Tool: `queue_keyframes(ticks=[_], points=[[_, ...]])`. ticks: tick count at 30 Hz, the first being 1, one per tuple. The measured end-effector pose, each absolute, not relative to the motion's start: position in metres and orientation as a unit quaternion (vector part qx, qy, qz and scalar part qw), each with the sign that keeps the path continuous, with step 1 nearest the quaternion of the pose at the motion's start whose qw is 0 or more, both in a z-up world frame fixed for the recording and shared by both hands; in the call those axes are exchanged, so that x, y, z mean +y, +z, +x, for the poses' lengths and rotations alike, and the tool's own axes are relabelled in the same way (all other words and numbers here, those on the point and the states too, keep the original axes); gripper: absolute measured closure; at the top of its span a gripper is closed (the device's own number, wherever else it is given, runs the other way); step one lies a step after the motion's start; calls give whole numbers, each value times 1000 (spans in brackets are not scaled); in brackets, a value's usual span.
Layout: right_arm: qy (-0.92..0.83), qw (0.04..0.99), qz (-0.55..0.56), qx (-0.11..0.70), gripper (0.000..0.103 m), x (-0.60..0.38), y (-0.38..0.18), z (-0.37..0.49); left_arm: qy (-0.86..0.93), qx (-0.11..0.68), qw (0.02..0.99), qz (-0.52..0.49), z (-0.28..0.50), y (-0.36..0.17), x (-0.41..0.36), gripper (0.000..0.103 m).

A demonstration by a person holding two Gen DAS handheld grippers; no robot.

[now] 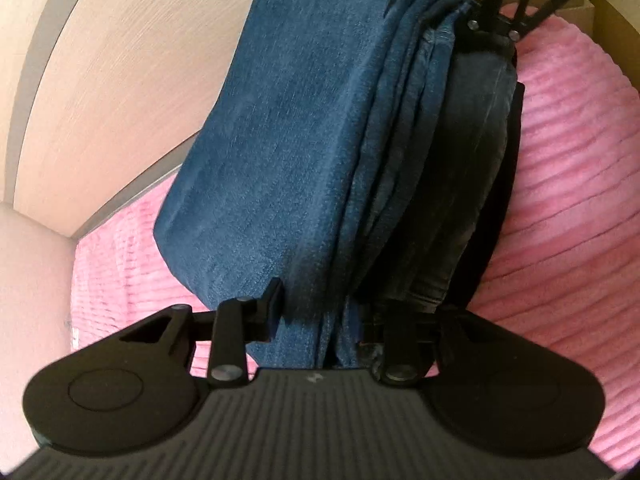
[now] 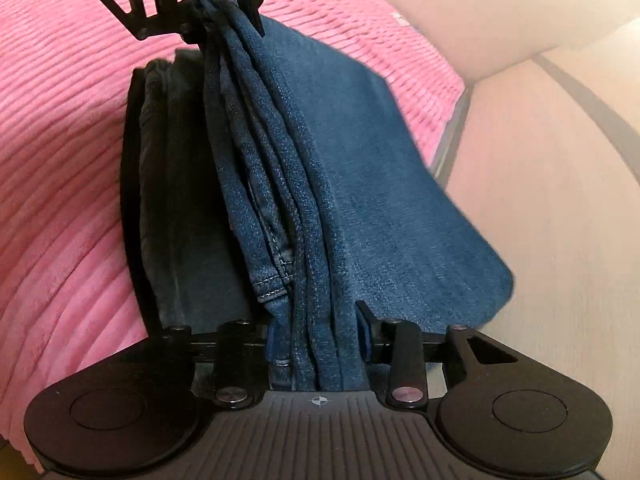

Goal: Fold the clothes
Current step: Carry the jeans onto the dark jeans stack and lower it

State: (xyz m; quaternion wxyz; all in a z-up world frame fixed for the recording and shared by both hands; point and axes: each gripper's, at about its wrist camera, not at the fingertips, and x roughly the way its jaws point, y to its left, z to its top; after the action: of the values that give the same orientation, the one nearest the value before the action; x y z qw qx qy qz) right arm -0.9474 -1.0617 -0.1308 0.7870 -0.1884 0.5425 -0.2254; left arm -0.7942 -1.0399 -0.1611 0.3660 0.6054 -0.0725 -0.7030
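Between the left tongs (image 1: 320,320) sits one end of a thick bunch of blue jeans (image 1: 280,140), and the two black fingers (image 1: 270,308) squeeze the folded layers tight. At the far end of the same bunch, the right tongs (image 2: 316,340) pinch the other end, with blue pads pressing on both sides of the cloth. Each camera sees the other tongs far off at the top of its picture, biting the bunch there too. So the jeans hang stretched between both tongs, folded over many times, with seams and a stitched hem showing along the middle ridge. One wide, flat flap of denim hangs off one side. On the other side there is a darker, greyish fold of denim with something black under it; I cannot tell what the black thing is. Below the jeans lies a pink ribbed blanket (image 2: 60,120), fluffy and soft. Beside the blanket stands a pale wooden panel (image 1: 120,80) with a grey edge.
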Motion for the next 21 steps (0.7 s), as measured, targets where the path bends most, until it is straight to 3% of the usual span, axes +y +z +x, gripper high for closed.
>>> queue_keyframes(ticks=[6, 14, 17, 21], points=[[-209, 780, -194, 557, 65, -1045, -161, -942, -700, -94, 356, 612, -789, -170, -1029, 76], [-220, 784, -169, 555, 65, -1039, -154, -948, -702, -88, 364, 606, -782, -175, -1023, 76], [-220, 782, -166, 559, 60, -1038, -156, -947, -699, -95, 351, 616, -783, -181, -1022, 76], [-239, 789, -105, 556, 60, -1034, -138, -953, -696, -89, 343, 624, -783, -180, -1021, 68]])
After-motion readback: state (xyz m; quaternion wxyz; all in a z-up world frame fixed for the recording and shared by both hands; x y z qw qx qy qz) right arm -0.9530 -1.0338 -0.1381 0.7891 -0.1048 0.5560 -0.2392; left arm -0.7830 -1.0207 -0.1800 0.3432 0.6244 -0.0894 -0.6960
